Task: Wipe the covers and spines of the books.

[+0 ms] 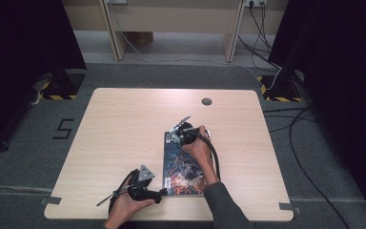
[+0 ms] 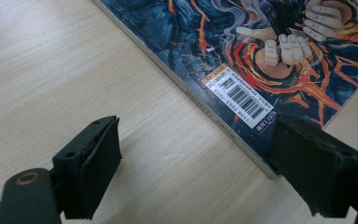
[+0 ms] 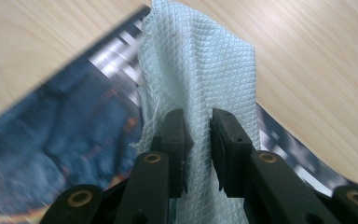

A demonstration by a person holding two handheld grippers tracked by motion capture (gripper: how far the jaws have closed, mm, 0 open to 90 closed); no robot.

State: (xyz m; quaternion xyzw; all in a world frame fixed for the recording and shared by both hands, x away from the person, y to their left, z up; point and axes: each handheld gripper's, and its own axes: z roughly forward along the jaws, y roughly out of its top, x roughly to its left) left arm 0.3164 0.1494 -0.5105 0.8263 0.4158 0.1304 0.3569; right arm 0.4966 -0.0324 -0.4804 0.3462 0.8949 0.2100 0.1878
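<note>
Right hand (image 1: 199, 148) outstretched over book (image 1: 183, 177), jaws pinching cloth (image 3: 200, 84).

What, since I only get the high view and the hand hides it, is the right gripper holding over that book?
Observer: The right gripper is shut on a white waffle-textured cloth, which lies across the book at its edge.
Operator: And the left gripper, is it gripping the book?
Observer: No. The left gripper is open with bare table between its fingers; one finger sits at the book's corner, near the barcode label.
</note>
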